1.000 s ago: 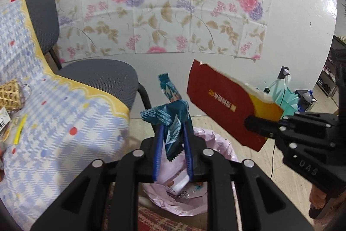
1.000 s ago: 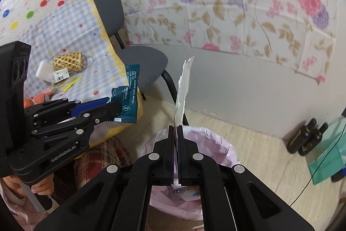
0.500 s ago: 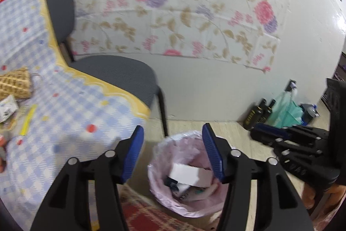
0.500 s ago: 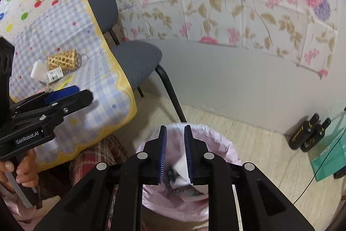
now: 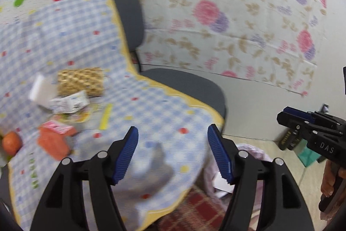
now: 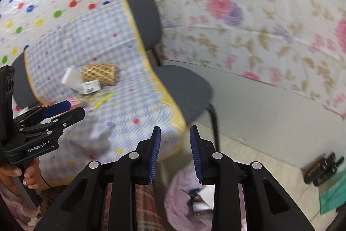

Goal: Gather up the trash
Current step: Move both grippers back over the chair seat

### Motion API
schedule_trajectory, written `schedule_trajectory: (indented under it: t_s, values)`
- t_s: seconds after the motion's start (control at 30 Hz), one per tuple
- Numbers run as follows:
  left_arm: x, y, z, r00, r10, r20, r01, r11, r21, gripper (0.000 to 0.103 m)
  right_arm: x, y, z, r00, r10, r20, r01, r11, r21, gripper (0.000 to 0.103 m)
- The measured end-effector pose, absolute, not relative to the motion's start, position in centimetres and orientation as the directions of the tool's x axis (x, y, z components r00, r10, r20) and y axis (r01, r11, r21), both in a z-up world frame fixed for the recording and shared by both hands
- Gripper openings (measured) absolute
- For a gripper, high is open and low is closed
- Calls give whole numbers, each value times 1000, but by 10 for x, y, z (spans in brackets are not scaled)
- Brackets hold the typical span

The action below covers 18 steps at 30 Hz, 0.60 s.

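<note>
My left gripper [image 5: 173, 155] is open and empty above the corner of the blue checked table [image 5: 164, 105]. My right gripper [image 6: 175, 155] is open and empty above the table's edge and the pink-lined trash bin [image 6: 183, 198], which holds wrappers. The bin also shows in the left wrist view [image 5: 250, 151]. On the table lie a white printed wrapper [image 5: 69, 103], a yellow strip [image 5: 106, 116], a pink and orange packet [image 5: 56, 135] and a white block [image 5: 42, 90]. The left gripper shows in the right wrist view [image 6: 62, 112], the right gripper in the left wrist view [image 5: 289, 116].
A woven basket [image 5: 81, 81] and an orange fruit [image 5: 12, 142] sit on the table. A grey chair [image 5: 183, 83] stands behind the table's corner. Black bottles [image 6: 324, 168] and a teal bag [image 6: 333, 196] stand on the floor by the wall.
Both grippers opened and dropped the teal wrapper and the red envelope into the bin. Both then swung left and up, from the bin toward the table.
</note>
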<state>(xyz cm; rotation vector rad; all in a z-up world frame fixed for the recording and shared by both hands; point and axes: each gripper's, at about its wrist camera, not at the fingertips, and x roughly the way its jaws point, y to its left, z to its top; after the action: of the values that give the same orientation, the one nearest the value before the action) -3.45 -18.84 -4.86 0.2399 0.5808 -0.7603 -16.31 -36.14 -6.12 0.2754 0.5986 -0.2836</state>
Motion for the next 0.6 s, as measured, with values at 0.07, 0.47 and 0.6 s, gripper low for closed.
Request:
schedule_trajectory:
  t_s: [0.07,0.47,0.6]
  values:
    - [-28,-177,-46,604,-551,-577,676,737,4,68,-150,-353,-57,800,-159,-579,305,938,164,30]
    - [18,-81,-30,730,-368,-577,442,897,-13,69,-70,-297,-30,845,-26,-534,95,990,103,30]
    - [31,-59,-26,763,-312,-566,376,927,-4,69,-45,-286,-27,842,-26,-539,86,993,86,30]
